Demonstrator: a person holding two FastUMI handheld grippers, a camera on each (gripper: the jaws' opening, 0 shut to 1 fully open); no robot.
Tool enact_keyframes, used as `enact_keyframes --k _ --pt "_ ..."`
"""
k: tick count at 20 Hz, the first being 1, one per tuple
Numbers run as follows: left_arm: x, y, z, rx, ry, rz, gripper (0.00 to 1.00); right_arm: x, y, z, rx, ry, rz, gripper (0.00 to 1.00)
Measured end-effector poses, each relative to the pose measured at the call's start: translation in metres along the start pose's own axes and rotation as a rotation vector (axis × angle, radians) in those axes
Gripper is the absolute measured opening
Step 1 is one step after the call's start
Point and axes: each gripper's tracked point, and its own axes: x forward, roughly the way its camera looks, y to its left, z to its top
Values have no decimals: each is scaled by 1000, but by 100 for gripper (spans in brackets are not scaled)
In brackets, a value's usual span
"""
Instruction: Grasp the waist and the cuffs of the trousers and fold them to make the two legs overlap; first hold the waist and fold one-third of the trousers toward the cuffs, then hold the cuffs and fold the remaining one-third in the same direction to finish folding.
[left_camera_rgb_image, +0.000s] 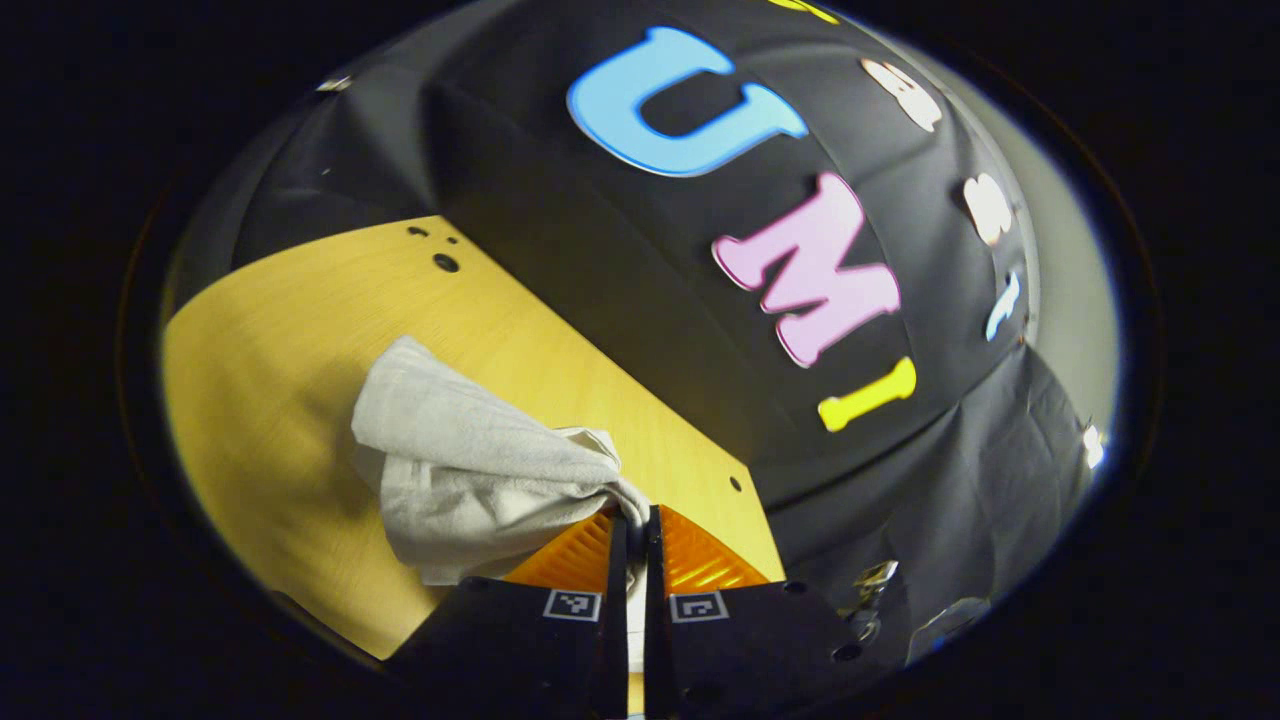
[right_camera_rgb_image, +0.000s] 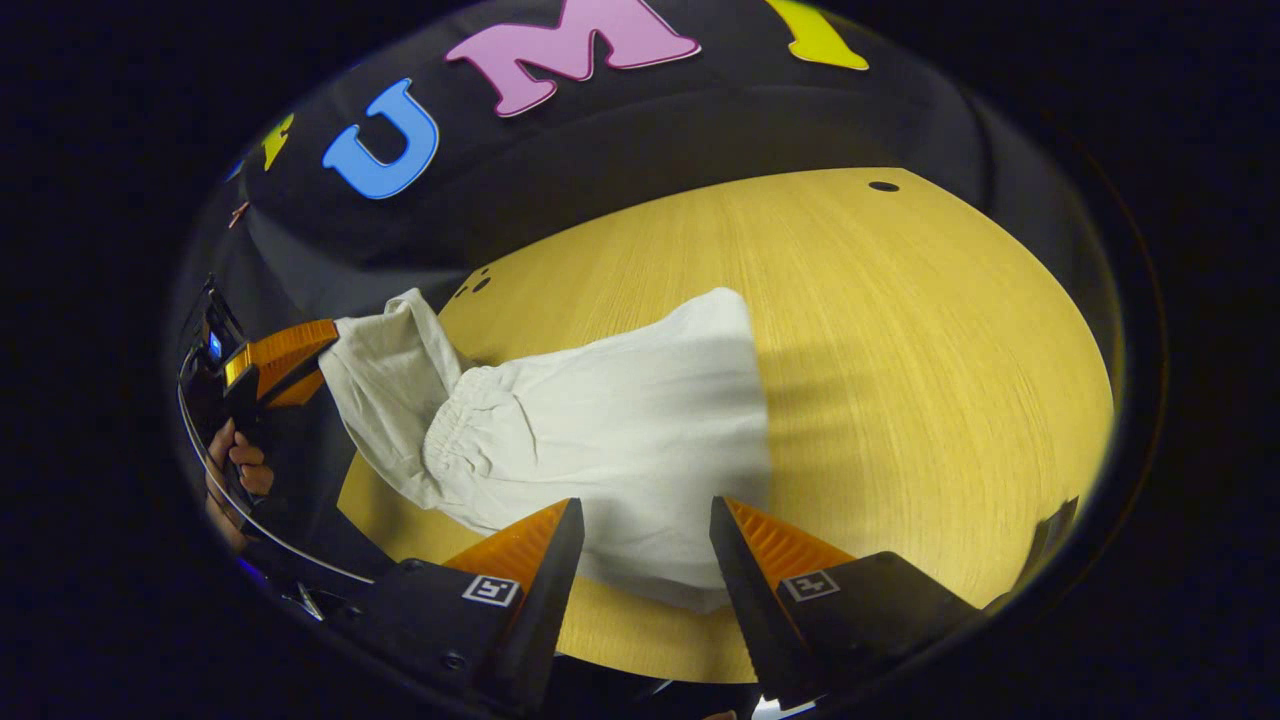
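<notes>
White trousers (right_camera_rgb_image: 620, 420) lie bunched on the yellow wooden table (right_camera_rgb_image: 900, 350), with a gathered elastic band (right_camera_rgb_image: 455, 410) showing toward their left. My left gripper (left_camera_rgb_image: 635, 520) is shut on a pinch of the cloth, and the trousers (left_camera_rgb_image: 470, 470) hang from it down to the table. In the right gripper view that left gripper (right_camera_rgb_image: 285, 360) holds one end of the cloth lifted at the far left, with a hand (right_camera_rgb_image: 235, 460) behind it. My right gripper (right_camera_rgb_image: 645, 510) stands open over the near edge of the trousers, with nothing pressed between its fingers.
The table (left_camera_rgb_image: 280, 340) has small dark holes (left_camera_rgb_image: 445, 262) near its far corner and one hole (right_camera_rgb_image: 883, 186) at the far right. The black booth wall (left_camera_rgb_image: 620, 260) stands close behind the table edge. Bare wood lies to the right of the trousers.
</notes>
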Motion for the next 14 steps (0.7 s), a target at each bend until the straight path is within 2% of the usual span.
enact_keyframes --k 3,9,14 --pt "17 -26 -28 170 78 -3 11 -20 -34 17 17 -57 -61 80" --pt "43 -47 -84 514 214 20 11 -50 -75 43 59 -128 -115 80" --pt "60 -43 -125 880 323 17 11 -64 -108 51 104 -156 -153 80"
